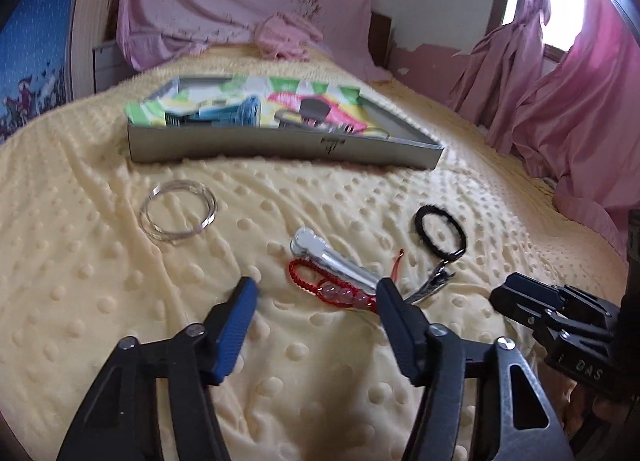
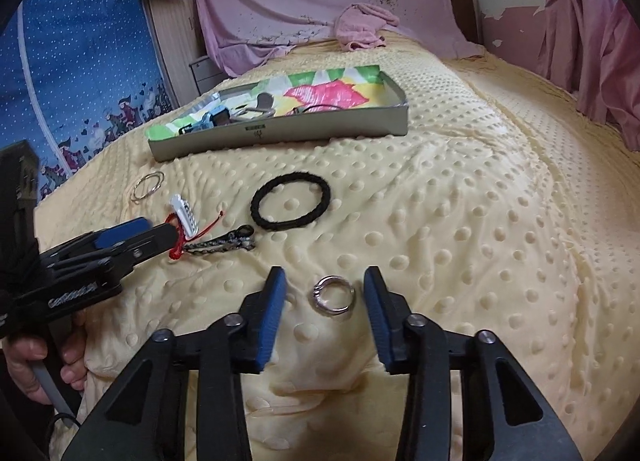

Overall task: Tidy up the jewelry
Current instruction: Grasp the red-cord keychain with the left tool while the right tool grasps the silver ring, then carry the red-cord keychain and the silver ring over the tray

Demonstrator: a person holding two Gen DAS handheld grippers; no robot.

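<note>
Straddling silver ring [image 2: 333, 296]: right hand-held gripper [image 2: 325, 281]

A silver ring [image 2: 333, 296], black hair tie [image 2: 291, 201], red cord bracelet [image 1: 320, 281] and clear bangles [image 1: 178, 210] are laid flat near a shallow grey box [image 2: 320, 127].

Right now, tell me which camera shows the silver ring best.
The right wrist view: the silver ring lies flat on the yellow blanket, unobstructed, between the open right gripper's fingers. The left wrist view does not show it at all.

Shiny metal ring [image 2: 333, 296], dimpled cloth blanket [image 2: 460, 241]
</note>
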